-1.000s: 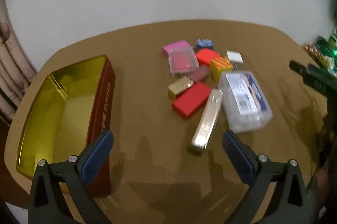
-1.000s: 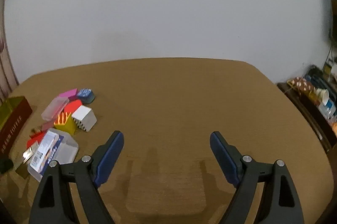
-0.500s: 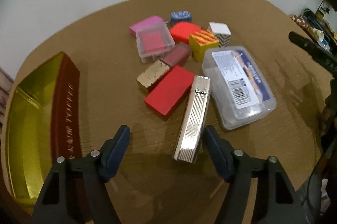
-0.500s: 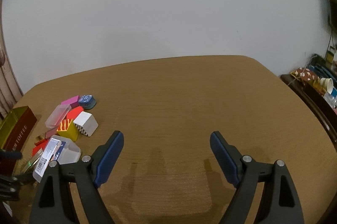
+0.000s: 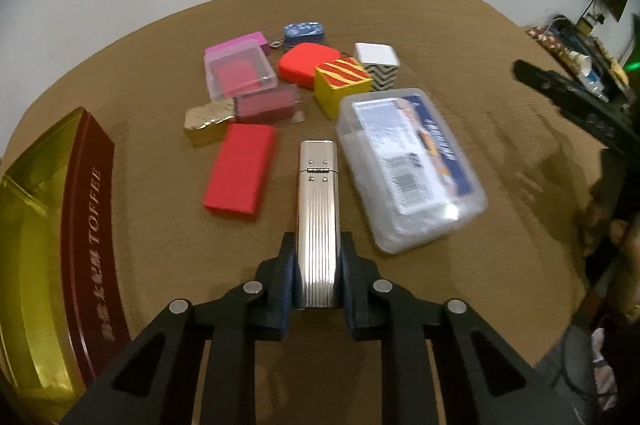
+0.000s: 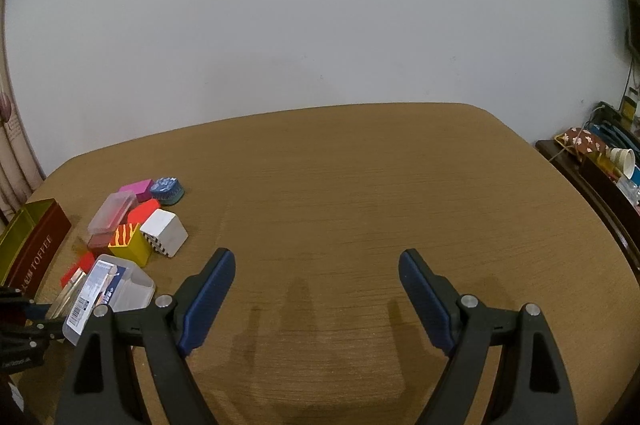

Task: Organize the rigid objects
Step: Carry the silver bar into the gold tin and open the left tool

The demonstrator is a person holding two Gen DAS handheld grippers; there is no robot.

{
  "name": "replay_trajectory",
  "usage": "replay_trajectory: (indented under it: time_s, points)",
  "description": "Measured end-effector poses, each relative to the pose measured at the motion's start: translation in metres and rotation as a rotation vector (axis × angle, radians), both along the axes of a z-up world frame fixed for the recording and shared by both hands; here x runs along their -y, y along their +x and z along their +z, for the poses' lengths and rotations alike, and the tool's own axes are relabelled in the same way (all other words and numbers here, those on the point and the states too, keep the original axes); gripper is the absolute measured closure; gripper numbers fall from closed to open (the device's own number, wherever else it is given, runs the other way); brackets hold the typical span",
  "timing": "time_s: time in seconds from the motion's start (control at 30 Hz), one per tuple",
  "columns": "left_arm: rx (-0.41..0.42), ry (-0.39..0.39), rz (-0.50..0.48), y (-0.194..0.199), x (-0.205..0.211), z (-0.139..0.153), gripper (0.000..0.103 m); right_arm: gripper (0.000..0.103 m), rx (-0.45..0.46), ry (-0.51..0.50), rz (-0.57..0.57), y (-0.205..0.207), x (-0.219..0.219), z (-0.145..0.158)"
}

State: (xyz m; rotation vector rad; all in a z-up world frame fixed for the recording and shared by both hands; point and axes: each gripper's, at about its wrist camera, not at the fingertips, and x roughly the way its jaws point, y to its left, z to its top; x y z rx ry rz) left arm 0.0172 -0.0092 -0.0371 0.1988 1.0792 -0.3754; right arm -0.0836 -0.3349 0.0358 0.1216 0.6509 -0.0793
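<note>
A brown wood-grain tabletop [image 6: 360, 209] with rounded far corners stands against a plain white wall [image 6: 320, 25]. Past its right edge, a dark wooden side shelf [image 6: 592, 185] carries clutter, including a paper cup [image 6: 622, 159]. Pale curtain folds [image 6: 12, 153] hang beyond the far left corner.

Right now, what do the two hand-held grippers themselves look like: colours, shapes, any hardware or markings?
Both match. The left hand-held gripper and the right hand-held gripper have matte black angular frames with triangular cut-outs, round silver pivot pins, and two fingers faced with dark blue pads. No cables show, and no markings can be read on either.
</note>
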Motion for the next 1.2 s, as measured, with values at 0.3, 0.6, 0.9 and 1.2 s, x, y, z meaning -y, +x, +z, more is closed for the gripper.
replay_trajectory:
  time_s: [0.3,0.6,0.9,1.2]
  points:
    - [0.082,-0.05,0.169,-0.02,-0.054,0.067,0.086,0.016,-0.004,-0.004,-0.04,-0.005,-0.025,-0.015]
    - [0.003,0.188,0.332,0.042,-0.171,0.063,0.086,0.016,-0.011,-0.027,-0.062,0.004,-0.037,-0.017]
    - [-0.037,0.322,0.359,0.071,-0.209,0.019,0.086,0.016,-0.017,-0.039,-0.067,0.011,-0.043,-0.018]
    - [0.016,0.424,0.393,0.065,-0.2,0.016,0.079,0.016,-0.026,-0.049,-0.073,0.018,-0.054,-0.02]
